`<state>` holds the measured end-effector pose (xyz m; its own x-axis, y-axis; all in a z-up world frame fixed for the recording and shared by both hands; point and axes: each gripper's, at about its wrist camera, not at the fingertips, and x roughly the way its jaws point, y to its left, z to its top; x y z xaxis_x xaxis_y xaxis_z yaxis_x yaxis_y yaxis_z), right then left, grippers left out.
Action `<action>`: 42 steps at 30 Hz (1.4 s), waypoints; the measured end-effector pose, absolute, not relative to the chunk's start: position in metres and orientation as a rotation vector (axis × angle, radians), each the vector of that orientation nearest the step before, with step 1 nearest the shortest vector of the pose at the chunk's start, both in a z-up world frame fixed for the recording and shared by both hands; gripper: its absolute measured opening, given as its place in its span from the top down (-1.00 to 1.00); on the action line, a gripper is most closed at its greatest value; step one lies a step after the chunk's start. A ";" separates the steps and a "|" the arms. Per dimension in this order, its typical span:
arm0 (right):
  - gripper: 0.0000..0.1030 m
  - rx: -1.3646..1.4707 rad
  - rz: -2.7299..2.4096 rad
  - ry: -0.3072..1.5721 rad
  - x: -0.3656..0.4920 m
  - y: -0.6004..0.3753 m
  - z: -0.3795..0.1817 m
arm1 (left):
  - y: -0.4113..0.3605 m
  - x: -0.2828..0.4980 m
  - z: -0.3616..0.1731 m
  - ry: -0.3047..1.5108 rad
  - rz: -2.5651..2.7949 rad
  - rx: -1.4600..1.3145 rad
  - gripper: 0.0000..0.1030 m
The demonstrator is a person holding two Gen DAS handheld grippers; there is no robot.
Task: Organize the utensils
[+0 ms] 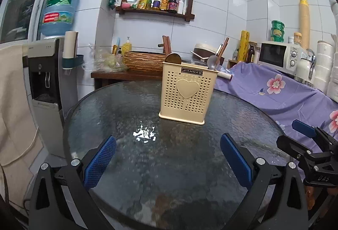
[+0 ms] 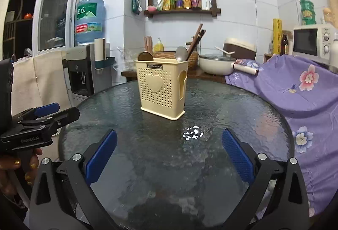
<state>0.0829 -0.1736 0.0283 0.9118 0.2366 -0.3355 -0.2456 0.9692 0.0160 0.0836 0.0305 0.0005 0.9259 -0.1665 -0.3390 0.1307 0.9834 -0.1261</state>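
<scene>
A cream perforated utensil holder (image 1: pixel 186 95) with a heart on its front stands upright on the round glass table (image 1: pixel 126 107); it also shows in the right wrist view (image 2: pixel 161 90). A wooden spatula head (image 1: pixel 173 58) and a metal spoon (image 1: pixel 213 61) stick out of its top. My left gripper (image 1: pixel 169 158) is open and empty, low over the near part of the table. My right gripper (image 2: pixel 169 158) is open and empty too, beside the left one. Each gripper shows at the edge of the other's view.
A purple flowered cloth (image 1: pixel 278 90) covers furniture to the right of the table. A water dispenser (image 1: pixel 48 73) stands at the left. Behind the table is a wooden counter with a woven basket (image 1: pixel 143 61), a white pan (image 2: pixel 217 64) and a microwave (image 1: pixel 278 53).
</scene>
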 end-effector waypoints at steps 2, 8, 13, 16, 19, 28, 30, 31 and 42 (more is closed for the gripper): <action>-0.89 -0.027 0.244 0.324 0.067 -0.172 0.031 | 0.032 0.068 0.000 0.340 -0.137 -0.114 -0.87; -0.89 0.030 0.259 0.297 0.034 -0.178 0.039 | 0.042 0.034 0.004 0.311 -0.108 -0.145 -0.87; -0.89 0.048 0.266 0.290 0.022 -0.179 0.042 | 0.044 0.017 0.011 0.287 -0.125 -0.154 -0.87; -0.89 0.035 0.268 0.286 0.017 -0.177 0.042 | 0.044 0.011 0.012 0.282 -0.139 -0.160 -0.87; -0.89 0.026 0.269 0.273 0.011 -0.175 0.042 | 0.042 0.008 0.014 0.275 -0.138 -0.153 -0.87; -0.89 0.030 0.284 0.265 0.006 -0.174 0.043 | 0.042 0.005 0.014 0.280 -0.141 -0.155 -0.87; -0.89 0.028 0.280 0.262 0.005 -0.175 0.043 | 0.042 0.005 0.013 0.282 -0.144 -0.155 -0.87; -0.89 0.029 0.281 0.262 0.005 -0.175 0.043 | 0.042 0.005 0.013 0.283 -0.143 -0.155 -0.87; -0.89 0.032 0.282 0.269 0.005 -0.175 0.041 | 0.040 0.007 0.012 0.290 -0.145 -0.145 -0.87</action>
<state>0.0048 -0.1747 0.0410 0.9251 0.2789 -0.2577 -0.2704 0.9603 0.0690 0.0067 0.0398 0.0125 0.9480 -0.1627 -0.2735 0.1212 0.9792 -0.1627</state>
